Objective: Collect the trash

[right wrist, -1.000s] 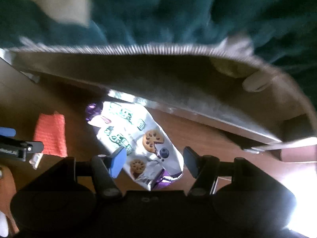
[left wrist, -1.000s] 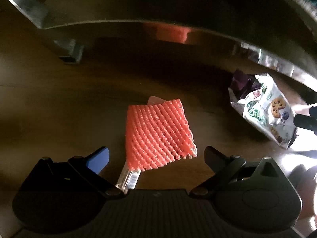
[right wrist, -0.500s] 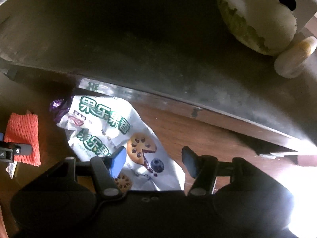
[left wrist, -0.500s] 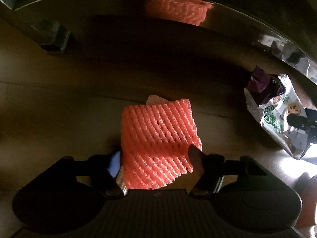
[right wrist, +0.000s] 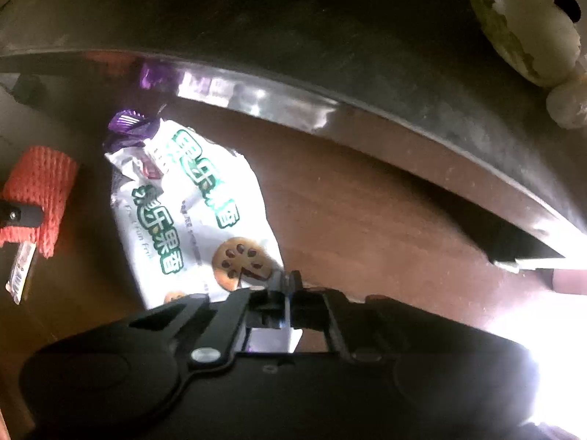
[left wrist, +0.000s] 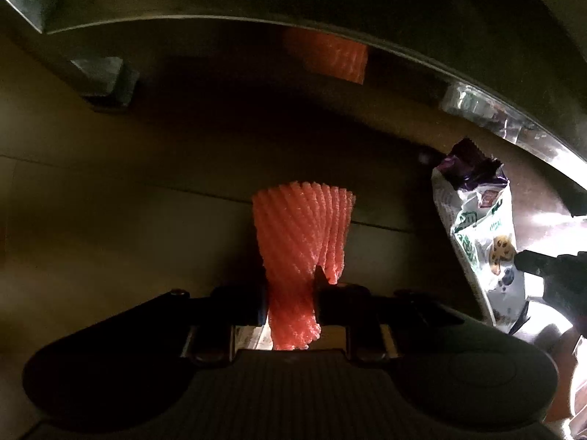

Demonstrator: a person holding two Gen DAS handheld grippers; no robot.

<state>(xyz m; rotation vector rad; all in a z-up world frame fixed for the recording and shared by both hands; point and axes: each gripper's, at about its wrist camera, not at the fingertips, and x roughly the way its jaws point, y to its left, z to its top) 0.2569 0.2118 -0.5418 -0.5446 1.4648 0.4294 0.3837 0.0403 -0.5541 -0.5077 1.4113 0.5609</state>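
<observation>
An orange foam net lies on the dark wooden table, and my left gripper has it between its fingers. The jaws are closing and squeeze the net into a narrow roll. The net also shows at the left of the right wrist view. A white snack bag with green lettering and cookie pictures lies to its right. My right gripper is shut on the bag's near corner. In the left wrist view the bag lies at the right edge.
A shiny metal tray on short feet spans the far side and reflects the trash. Pale fruit peel sits on it. A crumpled purple wrapper lies at the bag's far end. A small clear packet lies under the net.
Both grippers have come down and closed. The left one squeezed the flat foam net into a roll. The right one closed on the snack bag's corner.
</observation>
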